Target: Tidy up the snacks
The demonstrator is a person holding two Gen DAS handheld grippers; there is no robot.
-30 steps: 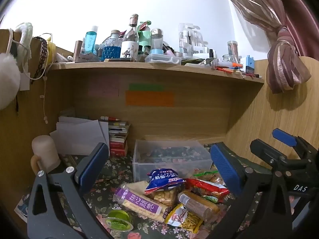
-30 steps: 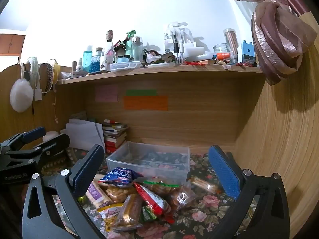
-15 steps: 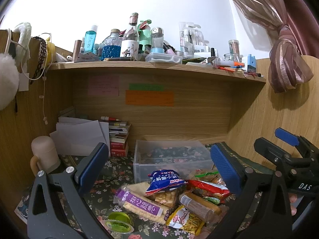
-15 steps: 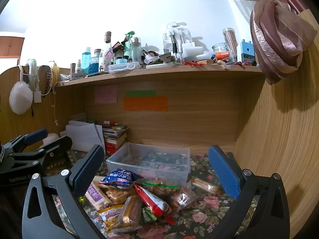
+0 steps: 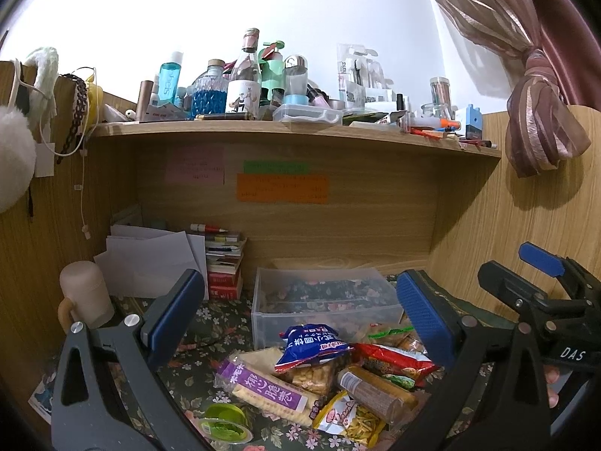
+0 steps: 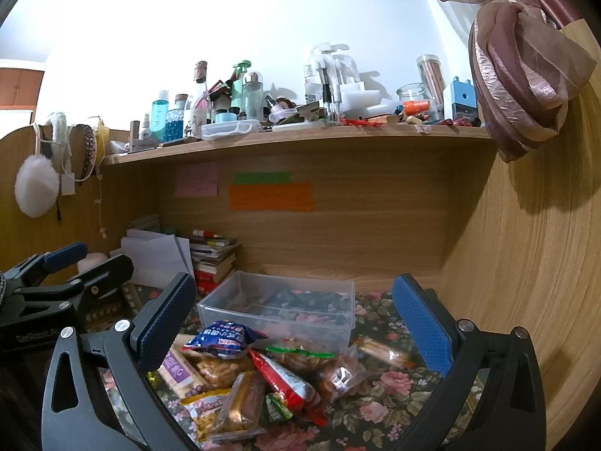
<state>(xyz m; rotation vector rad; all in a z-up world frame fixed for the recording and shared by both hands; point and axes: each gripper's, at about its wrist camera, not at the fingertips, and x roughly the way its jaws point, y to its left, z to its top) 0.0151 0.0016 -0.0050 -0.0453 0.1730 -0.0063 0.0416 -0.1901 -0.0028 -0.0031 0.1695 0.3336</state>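
Snack pile (image 5: 330, 376) sits heaped on the floral cloth (image 6: 379, 391), right below and between the spread fingers of both grippers. On top, a blue-topped bag (image 5: 311, 342); to its left a purple-labelled cracker pack (image 5: 263, 387); a red packet (image 6: 285, 376) slants through the middle, and a yellow bag (image 5: 349, 419) lies nearest the camera. Just beyond the heap stands the clear plastic bin (image 5: 323, 300), nothing in it but the cloth pattern showing through its base, its near wall touching or almost touching the rearmost packets.

Left gripper (image 5: 300, 323): jaws wide, blue pads well apart, holding nothing, touching nothing, up above the pile. Right gripper (image 6: 296, 323): same story, spread wide and gripping nothing. Each shows in the other's view, off to the side.

A green tape roll (image 5: 221, 421) lies by the left gripper's left finger. Farther left, a beige mug (image 5: 84, 297). Behind the bin's left corner, a stack of books (image 6: 214, 259) and white papers (image 5: 150, 263) against the wooden back panel (image 5: 338, 225). Overhead, a shelf (image 6: 300, 139) crowded with bottles.
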